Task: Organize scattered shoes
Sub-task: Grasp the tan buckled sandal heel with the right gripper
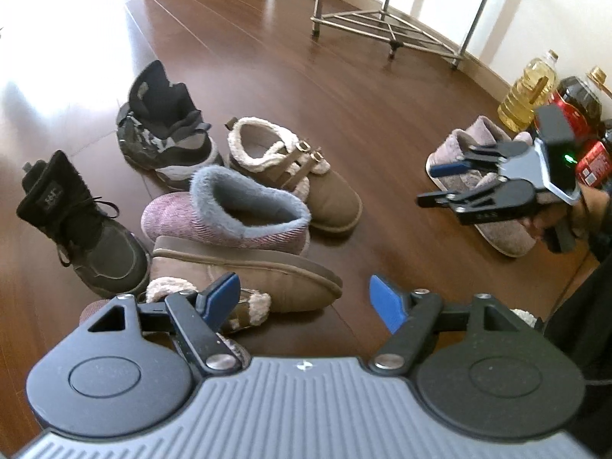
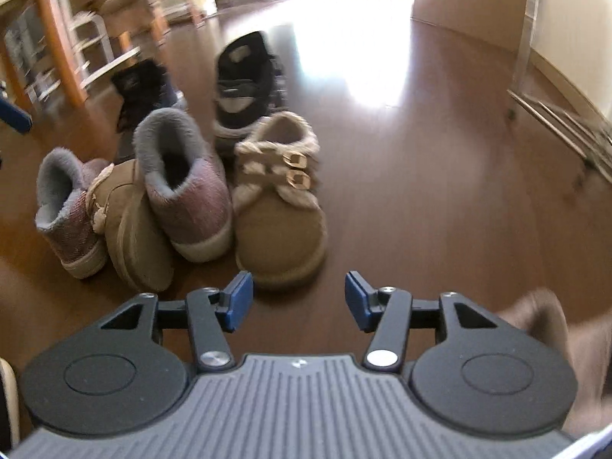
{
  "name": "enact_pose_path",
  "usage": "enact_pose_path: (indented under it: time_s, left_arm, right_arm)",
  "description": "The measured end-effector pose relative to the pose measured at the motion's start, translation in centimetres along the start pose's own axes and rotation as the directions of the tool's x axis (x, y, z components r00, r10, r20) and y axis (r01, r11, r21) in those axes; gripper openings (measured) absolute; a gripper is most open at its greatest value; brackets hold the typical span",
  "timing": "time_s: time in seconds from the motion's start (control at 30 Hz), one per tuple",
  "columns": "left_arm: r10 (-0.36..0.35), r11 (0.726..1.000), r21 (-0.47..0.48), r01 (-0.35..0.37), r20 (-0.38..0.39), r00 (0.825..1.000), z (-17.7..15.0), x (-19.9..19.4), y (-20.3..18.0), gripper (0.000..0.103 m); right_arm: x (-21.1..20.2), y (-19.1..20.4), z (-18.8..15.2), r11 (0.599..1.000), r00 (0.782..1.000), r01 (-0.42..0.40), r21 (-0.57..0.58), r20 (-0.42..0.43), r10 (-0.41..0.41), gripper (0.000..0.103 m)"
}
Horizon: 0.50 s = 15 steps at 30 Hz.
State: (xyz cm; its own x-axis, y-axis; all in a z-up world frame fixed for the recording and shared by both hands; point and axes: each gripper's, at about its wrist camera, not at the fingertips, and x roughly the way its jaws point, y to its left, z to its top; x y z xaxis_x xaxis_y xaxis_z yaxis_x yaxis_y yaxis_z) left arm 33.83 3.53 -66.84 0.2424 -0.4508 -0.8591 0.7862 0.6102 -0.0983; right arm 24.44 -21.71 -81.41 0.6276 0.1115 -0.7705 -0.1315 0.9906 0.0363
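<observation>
Several shoes lie scattered on the wooden floor. In the left wrist view I see a black boot (image 1: 82, 225), a black-and-grey high-top sneaker (image 1: 166, 134), a tan fleece-lined buckle shoe (image 1: 298, 176), a pink slipper boot with a blue fuzzy collar (image 1: 233, 210), and a tan shoe on its side (image 1: 252, 271). A grey-purple slipper pair (image 1: 485, 176) lies apart on the right. My left gripper (image 1: 304, 302) is open and empty above the tipped tan shoe. My right gripper (image 1: 432, 183) is open over the grey-purple slippers. In the right wrist view my right gripper (image 2: 298, 300) is open, just short of the tan buckle shoe (image 2: 279, 206).
A metal rack (image 1: 386, 11) stands at the back by the wall. Oil bottles (image 1: 528, 88) and red cans (image 1: 591, 160) stand at the right. Wooden furniture legs (image 2: 61, 38) stand at the left of the right wrist view. A second pink slipper boot (image 2: 67, 214) stands leftmost there.
</observation>
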Motion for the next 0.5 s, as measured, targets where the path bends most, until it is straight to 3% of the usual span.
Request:
enact_pose_path:
  time_s: [0.17, 0.3, 0.37, 0.43, 0.5]
  left_arm:
    - [0.072, 0.995, -0.071, -0.069, 0.035, 0.997, 1.0, 1.0, 2.8, 0.076]
    - [0.123, 0.980, -0.158, -0.120, 0.009, 0.992, 3.0, 4.2, 5.8, 0.076]
    - [0.124, 0.973, -0.196, -0.120, 0.007, 0.992, 3.2, 5.0, 6.7, 0.076]
    - [0.102, 0.972, -0.216, -0.098, 0.010, 0.995, 2.6, 5.2, 7.3, 0.076]
    - [0.090, 0.967, -0.238, -0.087, 0.002, 0.996, 2.1, 5.4, 7.7, 0.076]
  right_arm:
    - [3.3, 1.4, 3.8, 0.990, 0.999, -0.035, -0.136, -0.025, 0.032, 0.050]
    - [5.9, 3.4, 7.2, 0.964, 0.999, -0.046, -0.262, -0.017, 0.043, 0.053]
    - [7.2, 4.3, 8.5, 0.949, 0.999, -0.046, -0.312, -0.013, 0.044, 0.055]
    - [8.8, 5.2, 9.9, 0.924, 0.998, -0.060, -0.378, -0.018, 0.057, 0.067]
    - [10.8, 6.0, 10.9, 0.890, 0.997, -0.077, -0.450, -0.041, 0.066, 0.067]
